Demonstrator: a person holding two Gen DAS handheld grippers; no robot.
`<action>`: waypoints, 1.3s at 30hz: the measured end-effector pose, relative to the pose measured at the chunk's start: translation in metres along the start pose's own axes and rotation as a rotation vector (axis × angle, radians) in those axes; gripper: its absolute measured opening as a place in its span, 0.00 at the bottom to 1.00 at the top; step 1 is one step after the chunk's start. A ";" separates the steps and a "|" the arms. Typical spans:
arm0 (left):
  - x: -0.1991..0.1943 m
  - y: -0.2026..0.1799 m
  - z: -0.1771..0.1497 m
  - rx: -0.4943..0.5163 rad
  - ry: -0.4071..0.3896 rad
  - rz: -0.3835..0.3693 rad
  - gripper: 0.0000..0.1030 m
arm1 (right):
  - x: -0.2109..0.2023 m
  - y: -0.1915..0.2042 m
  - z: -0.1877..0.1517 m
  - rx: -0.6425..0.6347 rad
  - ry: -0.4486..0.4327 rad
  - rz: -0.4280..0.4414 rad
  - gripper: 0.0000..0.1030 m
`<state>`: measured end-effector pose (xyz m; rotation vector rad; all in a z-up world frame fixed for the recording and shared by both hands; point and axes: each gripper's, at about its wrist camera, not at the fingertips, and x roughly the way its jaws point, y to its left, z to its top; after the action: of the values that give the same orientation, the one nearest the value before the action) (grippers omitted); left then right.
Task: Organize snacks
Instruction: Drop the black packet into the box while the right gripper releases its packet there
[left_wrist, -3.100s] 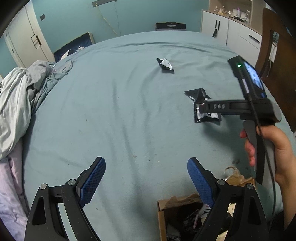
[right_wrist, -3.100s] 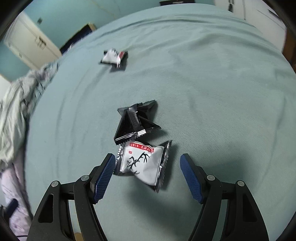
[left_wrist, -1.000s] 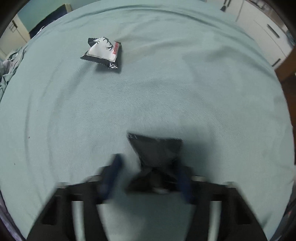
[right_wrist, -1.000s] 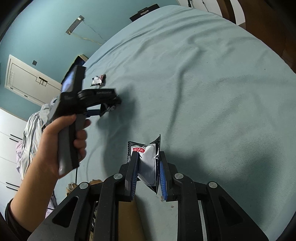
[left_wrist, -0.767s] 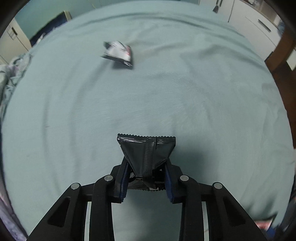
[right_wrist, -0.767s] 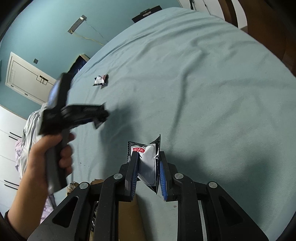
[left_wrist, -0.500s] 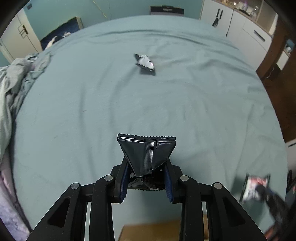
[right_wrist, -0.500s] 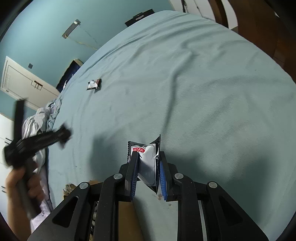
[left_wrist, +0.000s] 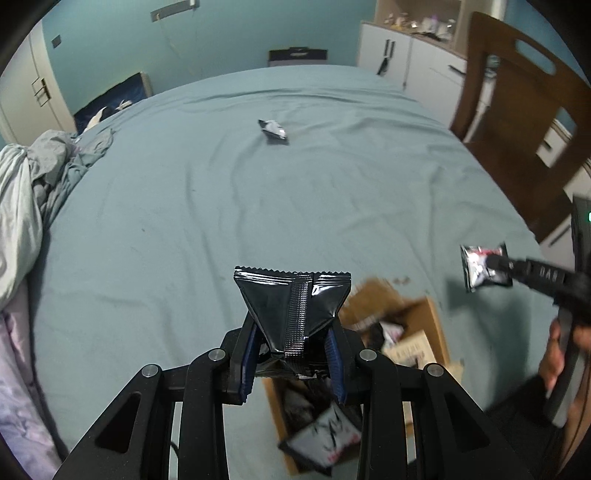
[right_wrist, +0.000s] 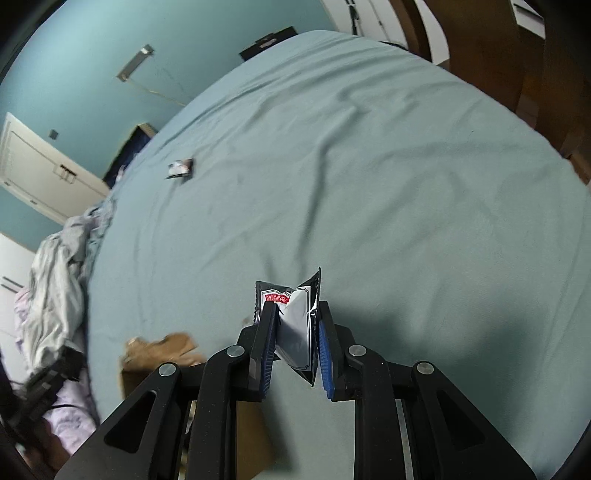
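My left gripper (left_wrist: 293, 363) is shut on a black snack packet (left_wrist: 293, 302) and holds it above an open cardboard box (left_wrist: 424, 325) with several snack packets inside. My right gripper (right_wrist: 295, 354) is shut on a black, white and red snack packet (right_wrist: 293, 325); it shows at the right of the left wrist view (left_wrist: 484, 266), held above the bed near the box. The box's flap shows in the right wrist view (right_wrist: 162, 350). One more snack packet (left_wrist: 273, 130) lies far out on the teal bed; it also shows in the right wrist view (right_wrist: 181, 169).
The teal bed sheet (left_wrist: 295, 192) fills both views. Crumpled bedding (left_wrist: 33, 192) lies along the left edge. A brown wooden chair (left_wrist: 517, 122) and white cabinets (left_wrist: 399, 55) stand to the right of the bed.
My left gripper closed on the black packet, lifted it and pulled back over the box. My right gripper kept hold of its packet and moved toward the box.
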<state>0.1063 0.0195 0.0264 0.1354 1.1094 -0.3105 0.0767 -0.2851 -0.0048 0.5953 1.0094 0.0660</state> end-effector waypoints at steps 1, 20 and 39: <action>0.001 -0.001 -0.006 0.004 0.004 -0.010 0.31 | -0.006 0.006 -0.004 -0.017 -0.009 0.012 0.18; -0.016 -0.014 -0.023 0.009 -0.051 0.013 0.82 | -0.026 0.041 -0.046 -0.278 -0.096 0.154 0.18; -0.006 0.030 -0.019 -0.161 -0.029 0.121 0.82 | -0.018 0.069 -0.069 -0.557 0.007 0.321 0.20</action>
<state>0.0968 0.0546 0.0220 0.0547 1.0875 -0.1147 0.0257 -0.2024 0.0168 0.2383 0.8436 0.6137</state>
